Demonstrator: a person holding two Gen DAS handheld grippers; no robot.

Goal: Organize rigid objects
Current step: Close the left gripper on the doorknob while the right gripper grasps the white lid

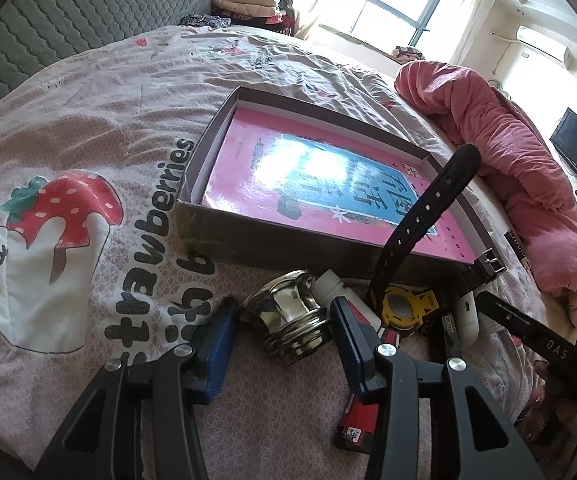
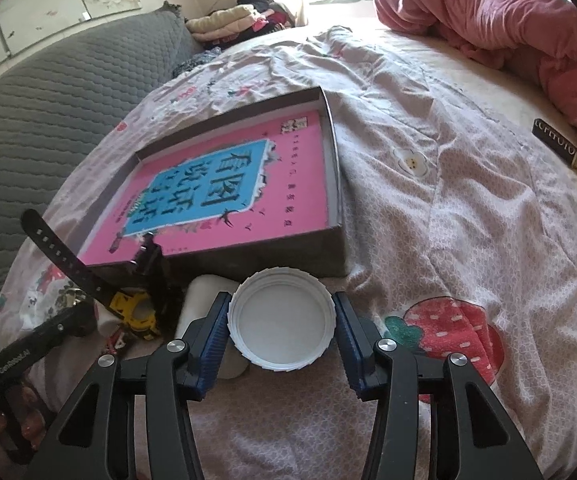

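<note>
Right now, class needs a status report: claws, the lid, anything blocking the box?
Left claw open around metal knob. Right claw shut on white lid. Watch strap leans over box rim.

The watch strap (image 1: pixel 420 216) arches over the box's (image 1: pixel 288 240) near wall; the bedsheet (image 2: pixel 468 200) rightward lies open.

My right hand-held gripper (image 2: pixel 282 330) has blue ribbed pads on black arms, with a plain white ridged jar lid (image 2: pixel 281 320) between them. At upper left of centre, the brown box (image 2: pixel 272 258) shows a pink book (image 2: pixel 224 184) with a blue panel. The pale pink bed sheet (image 2: pixel 448 160) bears a red strawberry (image 2: pixel 454 330) with white dots at lower right.
</note>
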